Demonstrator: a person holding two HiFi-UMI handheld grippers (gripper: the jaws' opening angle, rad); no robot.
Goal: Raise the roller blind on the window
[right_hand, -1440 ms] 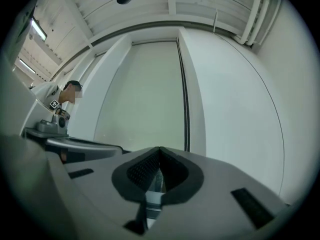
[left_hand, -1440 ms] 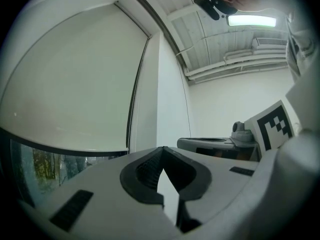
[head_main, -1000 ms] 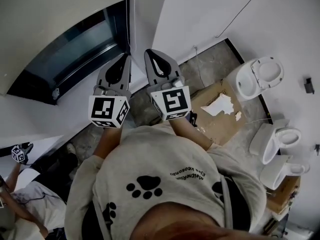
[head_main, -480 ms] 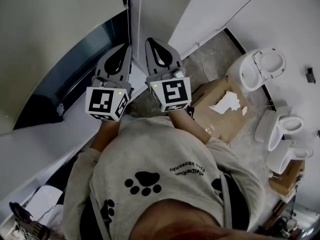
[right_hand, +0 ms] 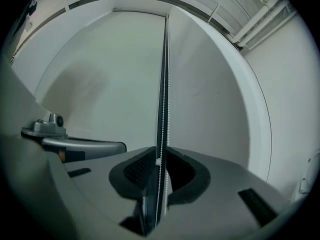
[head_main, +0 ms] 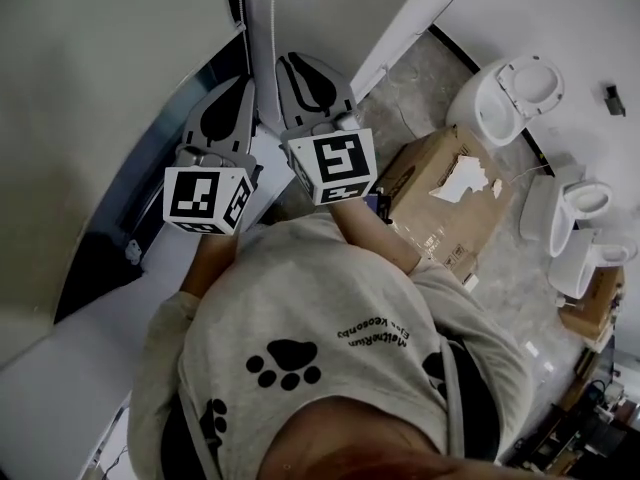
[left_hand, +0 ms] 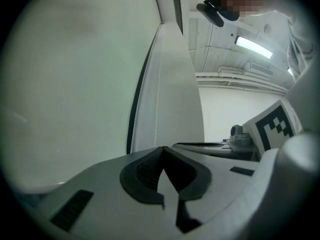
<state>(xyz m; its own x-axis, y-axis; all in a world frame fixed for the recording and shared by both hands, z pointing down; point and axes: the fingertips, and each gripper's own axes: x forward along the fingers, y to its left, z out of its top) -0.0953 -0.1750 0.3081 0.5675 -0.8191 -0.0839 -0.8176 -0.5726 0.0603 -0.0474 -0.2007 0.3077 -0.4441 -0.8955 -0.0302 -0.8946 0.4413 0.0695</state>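
Observation:
The pale roller blind point(head_main: 100, 48) fills the left of the head view and hangs over the dark window glass point(head_main: 120, 238). Its white bead chain point(right_hand: 165, 84) drops along the blind's right edge point(left_hand: 158, 109). My right gripper point(right_hand: 159, 156) points level at it. Its jaws have just been opening and now stand a little apart, with the chain running between the pads. My left gripper point(left_hand: 162, 149) is shut on nothing, just left of the right one point(head_main: 300, 68). In the head view the left gripper point(head_main: 240, 93) points at the blind's edge.
A white wall point(right_hand: 215, 94) borders the window on the right. On the floor to the right lie a torn cardboard box point(head_main: 440, 193) and several white toilets point(head_main: 505, 88). The white sill point(head_main: 60, 358) runs along the lower left.
Both grippers have moved up and left in the head view, closer to the blind's edge and the chain. The dark window strip now sits lower left.

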